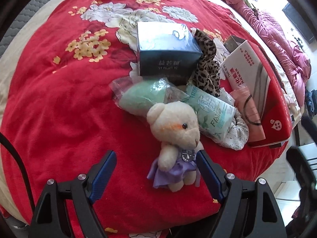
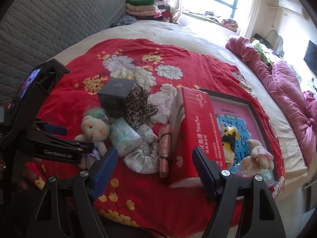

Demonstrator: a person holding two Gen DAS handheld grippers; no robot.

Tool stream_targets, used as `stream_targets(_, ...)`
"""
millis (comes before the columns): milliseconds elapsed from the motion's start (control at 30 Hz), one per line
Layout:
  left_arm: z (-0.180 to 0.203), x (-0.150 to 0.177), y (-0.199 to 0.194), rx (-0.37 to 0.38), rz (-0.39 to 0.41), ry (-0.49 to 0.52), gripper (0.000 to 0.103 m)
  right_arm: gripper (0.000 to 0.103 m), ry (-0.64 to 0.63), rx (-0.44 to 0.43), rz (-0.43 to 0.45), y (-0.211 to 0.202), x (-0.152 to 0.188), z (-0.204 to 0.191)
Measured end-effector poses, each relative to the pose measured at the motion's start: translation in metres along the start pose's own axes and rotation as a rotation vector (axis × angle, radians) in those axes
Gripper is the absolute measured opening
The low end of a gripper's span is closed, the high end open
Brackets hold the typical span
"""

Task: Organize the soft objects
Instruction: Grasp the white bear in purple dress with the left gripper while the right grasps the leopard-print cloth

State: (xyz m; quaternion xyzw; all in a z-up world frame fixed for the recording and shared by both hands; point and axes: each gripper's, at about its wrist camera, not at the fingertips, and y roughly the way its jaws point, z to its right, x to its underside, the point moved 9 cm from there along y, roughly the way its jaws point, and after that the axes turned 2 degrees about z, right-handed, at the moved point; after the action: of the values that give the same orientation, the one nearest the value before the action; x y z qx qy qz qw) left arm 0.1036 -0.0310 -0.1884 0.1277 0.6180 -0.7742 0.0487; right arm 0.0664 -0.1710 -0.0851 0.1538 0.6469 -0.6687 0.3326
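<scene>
The bear [image 1: 175, 138] lies on the red blanket [image 1: 59, 109], long axis running from its feet at 6 o'clock to its head at 12, face turned toward 3 o'clock. The left gripper [image 1: 156, 164] is spread wide, its right finger touching the bear's purple dress, its left finger well clear. Just beyond the head sit a green pouch [image 1: 142, 97] and tissue pack [image 1: 212, 115]. The right gripper [image 2: 154, 162] is wide too, holding nothing, before the red box [image 2: 194, 134].
</scene>
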Motion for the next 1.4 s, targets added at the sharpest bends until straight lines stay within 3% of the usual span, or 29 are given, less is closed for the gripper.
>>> stream_targets(200, -0.001, -0.003, 0.008, 0.042, 0.003, -0.016, 0.079, 0.078, 0.002, -0.058, -0.001, 0.023, -0.036, -0.002)
stream_targets(433, -0.001, -0.005, 0.013, 0.093, 0.007, -0.039, 0.071, 0.078, -0.131, -0.108, -0.119, 0.071, -0.062, -0.024)
stream_targets(600, 0.002, -0.008, 0.017, 0.137, 0.007, -0.05, 0.062, 0.079, -0.234, -0.089, -0.219, 0.112, -0.062, -0.033)
stream_targets(733, 0.006, -0.01, 0.02, 0.176, 0.0, -0.059, 0.055, 0.076, -0.3, -0.071, -0.243, 0.132, -0.058, -0.039)
stream_targets(800, 0.007, -0.01, 0.02, 0.175, 0.001, -0.054, 0.054, 0.063, -0.316, -0.071, -0.257, 0.14, -0.055, -0.042)
stream_targets(933, 0.009, -0.009, 0.021, 0.208, -0.006, -0.07, 0.048, 0.049, -0.346, -0.046, -0.271, 0.153, -0.051, -0.043)
stream_targets(1067, 0.01, -0.01, 0.019, 0.211, -0.005, -0.059, 0.043, 0.017, -0.321, -0.064, -0.259, 0.155, -0.046, -0.045)
stream_targets(1200, 0.013, -0.009, 0.017, 0.22, -0.004, -0.056, 0.035, 0.012, -0.23, -0.092, -0.243, 0.147, -0.048, -0.041)
stream_targets(1400, 0.015, -0.009, 0.012, 0.207, 0.001, -0.058, 0.033, 0.009, -0.097, -0.167, -0.201, 0.122, -0.056, -0.036)
